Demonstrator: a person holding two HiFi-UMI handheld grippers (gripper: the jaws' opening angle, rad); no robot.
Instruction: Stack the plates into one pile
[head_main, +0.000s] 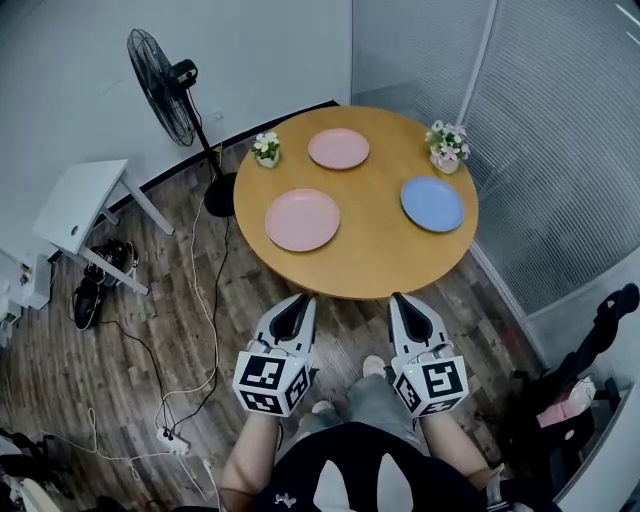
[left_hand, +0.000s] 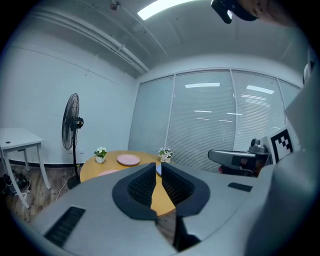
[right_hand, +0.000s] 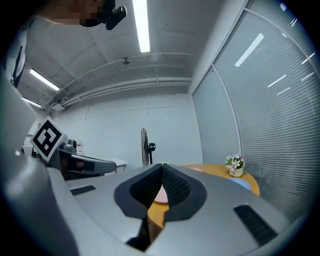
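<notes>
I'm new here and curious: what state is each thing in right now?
Left claw: shut, empty.
Right claw: shut, empty.
Near pink plate: flat, unstacked.
Far pink plate: flat, unstacked.
Blue plate: flat, unstacked.
Fan: standing; spinning or not, unclear.
Flower pot near fan: upright.
Flower pot near blue plate: upright.

Your round orange-brown wooden table (head_main: 380, 255) looks smooth and slightly sheeny. On it, the far-edge round pink plate (head_main: 338, 148), the left-side round pink plate (head_main: 302, 219) and the round blue plate (head_main: 432, 203) look smooth and matt.

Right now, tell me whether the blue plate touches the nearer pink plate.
Apart. Head view shows bare table between blue plate and nearer pink plate.
</notes>
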